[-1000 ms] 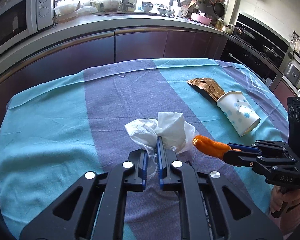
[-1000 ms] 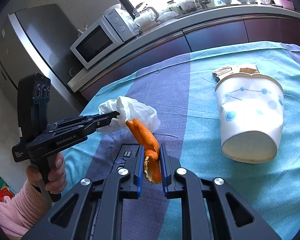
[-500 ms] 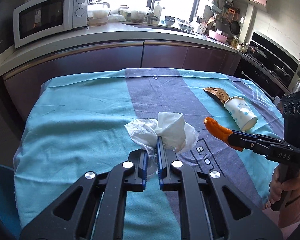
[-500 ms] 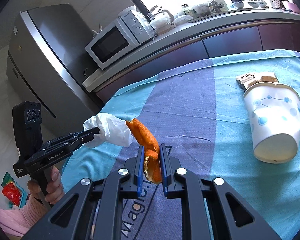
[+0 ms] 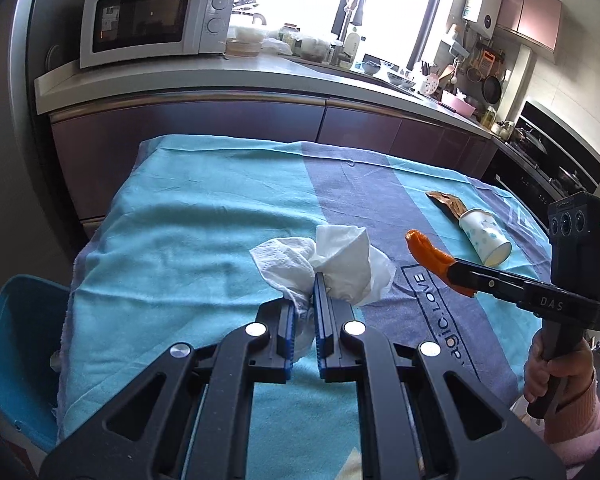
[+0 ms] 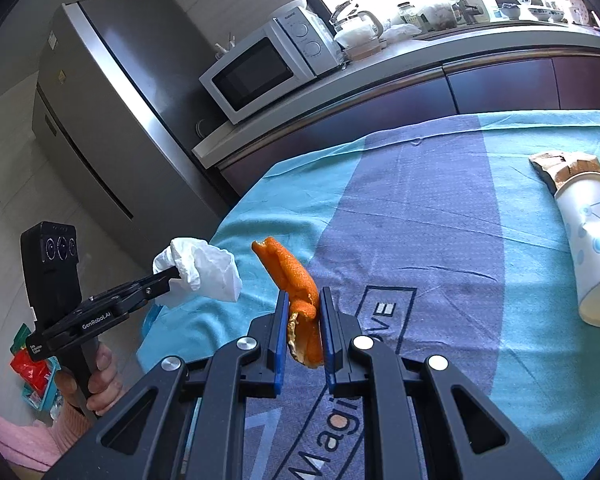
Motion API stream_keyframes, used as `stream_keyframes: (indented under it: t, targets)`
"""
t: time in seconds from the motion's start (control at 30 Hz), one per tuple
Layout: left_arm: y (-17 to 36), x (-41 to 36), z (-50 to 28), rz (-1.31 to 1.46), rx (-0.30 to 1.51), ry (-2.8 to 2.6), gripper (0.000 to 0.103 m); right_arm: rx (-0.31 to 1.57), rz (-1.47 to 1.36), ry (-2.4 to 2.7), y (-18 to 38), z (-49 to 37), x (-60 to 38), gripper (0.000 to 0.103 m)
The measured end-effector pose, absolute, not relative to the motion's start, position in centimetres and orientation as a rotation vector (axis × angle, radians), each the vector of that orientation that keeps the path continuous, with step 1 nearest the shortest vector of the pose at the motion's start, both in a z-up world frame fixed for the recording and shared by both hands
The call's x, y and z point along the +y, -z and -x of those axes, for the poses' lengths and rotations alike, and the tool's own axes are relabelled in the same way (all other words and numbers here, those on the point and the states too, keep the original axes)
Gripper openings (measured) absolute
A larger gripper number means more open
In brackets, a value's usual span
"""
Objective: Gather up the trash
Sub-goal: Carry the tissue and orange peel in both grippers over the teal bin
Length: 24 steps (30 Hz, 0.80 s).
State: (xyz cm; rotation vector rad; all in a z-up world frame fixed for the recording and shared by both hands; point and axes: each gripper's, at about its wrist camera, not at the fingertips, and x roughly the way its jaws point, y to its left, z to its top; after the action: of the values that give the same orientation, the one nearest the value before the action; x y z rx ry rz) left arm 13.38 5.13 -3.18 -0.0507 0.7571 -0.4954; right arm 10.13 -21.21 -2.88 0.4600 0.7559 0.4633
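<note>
The crumpled white tissue [image 5: 332, 264] is pinched between the two blue-padded jaws of the left gripper [image 5: 304, 300], which are almost closed on it, and it hangs above the near part of the table, not touching the cloth. The orange peel [image 6: 296, 292] is clamped in the same way by the right gripper [image 6: 304, 320]; its jaws stand nearly together with the peel pressed between them, and the peel sticks up and forward out of them. In the left wrist view the peel is to the right of the tissue, a little apart from it.

Further right on the table, a white paper cup [image 5: 485, 236] with blue dots lies on its side, its open mouth toward the near edge. A brown wrapper [image 5: 446, 201] lies touching the far end of the cup. Both rest on the blue and purple striped tablecloth [image 5: 188, 240], which has printed letters near the grippers.

A hand [image 6: 100, 376] in a pink sleeve holds the handle of the left gripper. Behind the table runs a kitchen counter with a white microwave [image 5: 156, 20], and a steel refrigerator [image 6: 112, 92] stands at the left. A blue chair [image 5: 16, 356] is at the near left corner.
</note>
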Motion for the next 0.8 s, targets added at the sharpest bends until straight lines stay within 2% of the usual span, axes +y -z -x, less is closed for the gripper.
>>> stream_keyframes:
  t: [0.8]
  targets:
    - [3.5,12.3,-10.6,0.108,0.740,0.355,0.009,0.787,-0.417,-0.597,2.2,-11.5,-14.5,0.014]
